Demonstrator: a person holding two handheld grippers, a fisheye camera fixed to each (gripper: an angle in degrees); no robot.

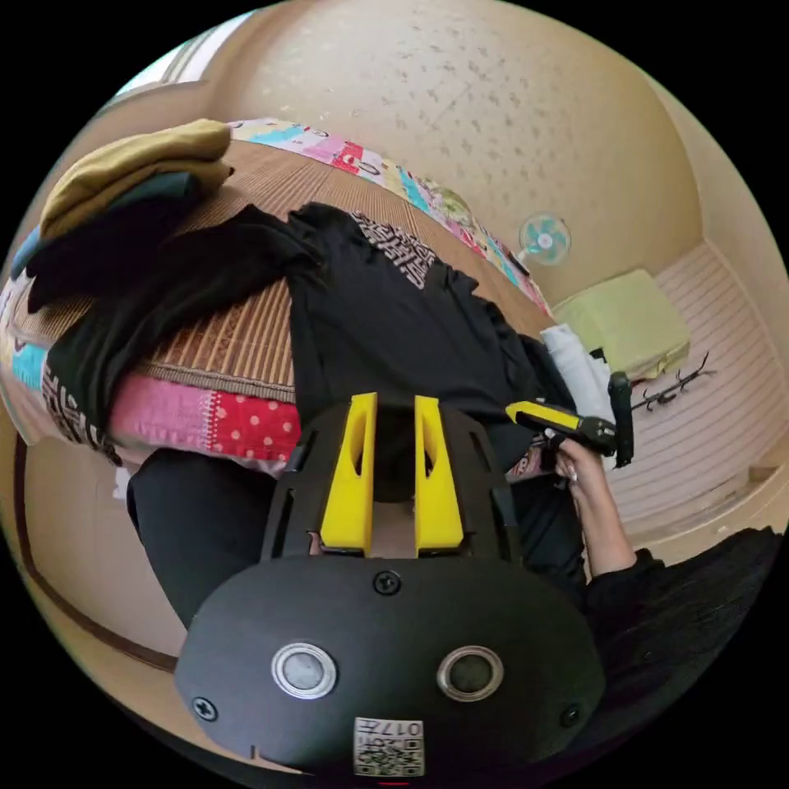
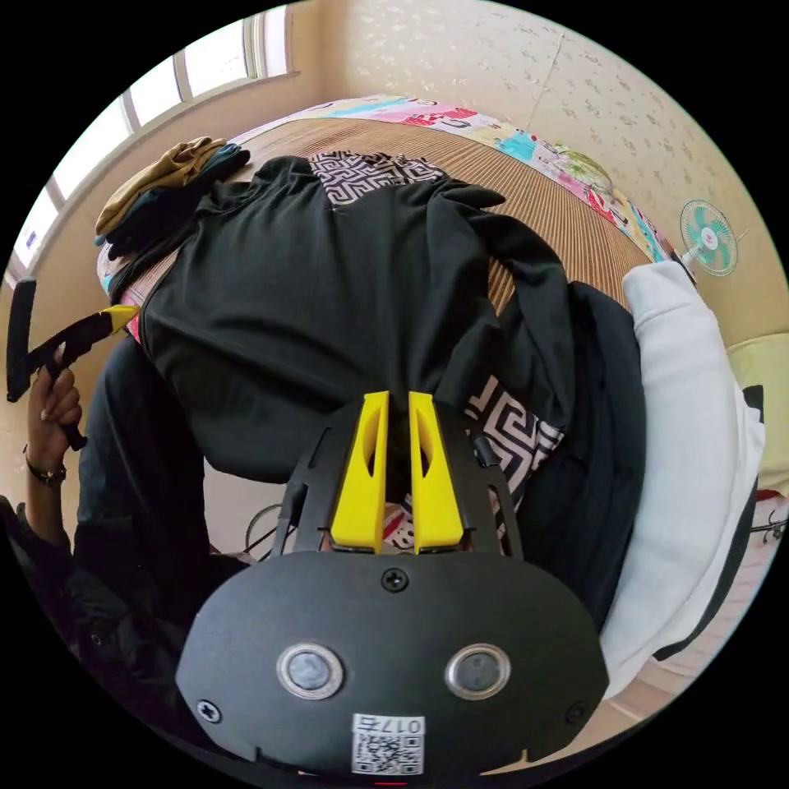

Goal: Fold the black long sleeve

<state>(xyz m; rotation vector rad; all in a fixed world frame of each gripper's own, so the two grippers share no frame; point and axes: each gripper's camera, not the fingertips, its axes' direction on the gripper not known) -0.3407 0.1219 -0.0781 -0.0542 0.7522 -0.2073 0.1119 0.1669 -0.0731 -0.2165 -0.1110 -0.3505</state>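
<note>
The black long sleeve [image 2: 312, 312] lies spread on the bed's woven mat [image 2: 559, 214], its hem hanging over the near edge. A patterned lining shows at its collar [image 2: 370, 173]. My right gripper [image 2: 398, 399] is shut on the hem near one corner, with black cloth pinched between the yellow jaws. My left gripper [image 1: 396, 403] stands at the other hem corner of the shirt [image 1: 386, 320], its jaws a little apart with dark cloth in the gap. One sleeve [image 1: 164, 288] trails across the mat. Each gripper also appears in the other's view, held by a hand: the right gripper [image 1: 551, 417] and the left gripper [image 2: 90, 329].
Folded clothes [image 1: 131, 189] are stacked at the far corner of the mat. A white and dark garment pile [image 2: 690, 427] lies beside the shirt. A patchwork quilt [image 1: 222, 419] edges the bed. A small fan [image 1: 544, 240] and a green cushion [image 1: 633, 320] stand by the wall. The person's dark legs [image 1: 197, 526] are close below.
</note>
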